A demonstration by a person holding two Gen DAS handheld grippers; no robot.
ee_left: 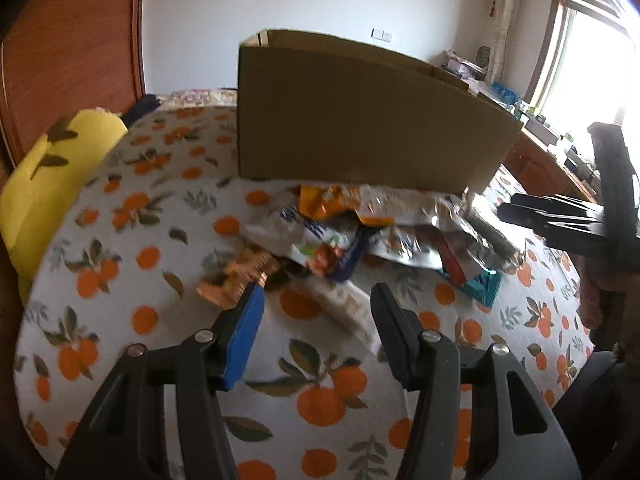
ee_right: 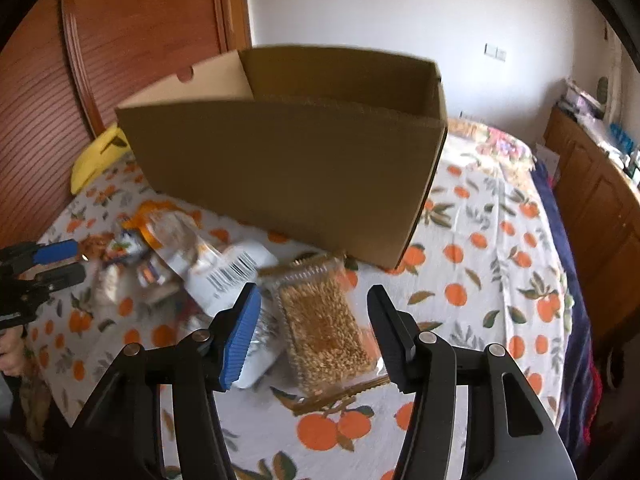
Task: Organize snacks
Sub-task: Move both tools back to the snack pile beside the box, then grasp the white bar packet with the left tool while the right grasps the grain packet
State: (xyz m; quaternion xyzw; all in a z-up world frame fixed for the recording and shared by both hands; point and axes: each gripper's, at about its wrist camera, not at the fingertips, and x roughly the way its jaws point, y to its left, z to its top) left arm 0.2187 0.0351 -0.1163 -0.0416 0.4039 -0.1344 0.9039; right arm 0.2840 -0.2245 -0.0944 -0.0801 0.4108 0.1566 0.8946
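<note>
Blur is spread over the snack packets [ee_left: 352,236] in the middle of the left wrist view, so most names and prints cannot be read. The far edge of the pile is hidden behind the cardboard box [ee_left: 360,120], which fills the upper middle of that view. The floor of the box cannot be seen. The right side of the left wrist view is washed out by a bright window [ee_left: 588,64].

In the right wrist view, the cardboard box [ee_right: 296,176] is seen open at the top, with plain brown walls. A clear crinkly bag of golden grain bits [ee_right: 324,328] is seen lying flat at the lower middle, between the fingers of the right gripper [ee_right: 314,334]. Its jaws are held wide apart, with nothing clamped. A white packet with a barcode [ee_right: 228,276] is found just left of the bag.

The left gripper [ee_left: 316,330] is also held with jaws apart, above an orange shiny packet [ee_left: 236,280] and a pale wrapper [ee_left: 340,304]. Nothing is gripped.

Everything is laid on a white cloth printed with oranges and leaves [ee_right: 480,280]. A yellow cushion [ee_left: 48,176] is seen at the left edge, and a red-brown wooden door [ee_right: 132,40] at the upper left.
</note>
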